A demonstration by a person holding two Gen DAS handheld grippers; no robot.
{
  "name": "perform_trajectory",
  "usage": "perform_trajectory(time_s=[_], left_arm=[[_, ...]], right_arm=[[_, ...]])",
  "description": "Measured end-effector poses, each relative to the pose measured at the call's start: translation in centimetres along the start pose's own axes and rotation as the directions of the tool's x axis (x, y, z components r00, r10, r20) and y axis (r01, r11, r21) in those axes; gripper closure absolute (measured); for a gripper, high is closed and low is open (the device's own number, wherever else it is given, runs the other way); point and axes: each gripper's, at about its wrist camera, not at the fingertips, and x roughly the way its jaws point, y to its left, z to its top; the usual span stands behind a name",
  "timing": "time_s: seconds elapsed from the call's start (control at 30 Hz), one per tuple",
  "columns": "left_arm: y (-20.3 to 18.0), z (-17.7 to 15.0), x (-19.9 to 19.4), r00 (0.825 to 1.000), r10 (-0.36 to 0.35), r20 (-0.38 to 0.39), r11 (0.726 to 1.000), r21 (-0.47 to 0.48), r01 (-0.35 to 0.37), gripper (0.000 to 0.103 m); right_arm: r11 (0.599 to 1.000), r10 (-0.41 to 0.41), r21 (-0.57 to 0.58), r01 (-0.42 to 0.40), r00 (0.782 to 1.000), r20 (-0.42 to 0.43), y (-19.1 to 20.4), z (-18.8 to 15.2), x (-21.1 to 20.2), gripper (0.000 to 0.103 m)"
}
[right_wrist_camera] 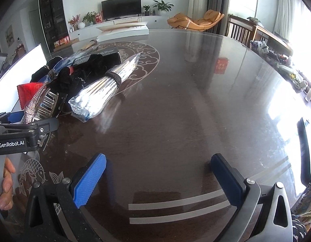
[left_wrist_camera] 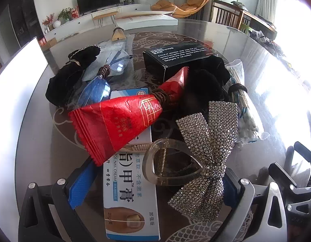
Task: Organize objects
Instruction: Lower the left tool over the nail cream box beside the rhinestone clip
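Rhinestone bow hair claw (left_wrist_camera: 204, 147) is the landmark: it lies on the dark glass counter (left_wrist_camera: 34, 121) at the near edge of the clutter, directly between the fingers of the left tool (left_wrist_camera: 153, 183). That tool stands spread wide, its blue pads (left_wrist_camera: 80, 185) apart on either side of the claw and of the nail cream box (left_wrist_camera: 131, 197) beside it; whether a pad touches the bow I cannot tell, but nothing is clamped.

Behind the claw, a red foil packet (left_wrist_camera: 119, 125) rests across the nail cream box. Further behind sit a black velvet scrunchie (left_wrist_camera: 204, 86) and a black carton (left_wrist_camera: 175, 58). To the claw's right lies a clear bag of cotton swabs (left_wrist_camera: 244, 109), its long axis running away from the camera.

From the right wrist view, the right tool (right_wrist_camera: 157, 179) hangs released over bare counter, well apart from the pile; the swab bag (right_wrist_camera: 107, 86) lies off to its front left, slanting away.

My judgement: the left tool is far nearer the claw, whose clear arched body runs crosswise to the fingers, so closing straight in would likely catch the bow's wing rather than the body.
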Motion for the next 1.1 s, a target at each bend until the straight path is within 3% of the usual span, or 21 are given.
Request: perform_trajectory(time_s=[1.1], left_arm=[[1.0, -4.5, -2.8, 1.0, -0.012, -0.017, 1.0, 0.017, 0.013, 0.0]], right_arm=[[1.0, -0.009, 0.006, 0.009, 1.0, 0.012, 0.1, -0.2, -0.1, 0.0]])
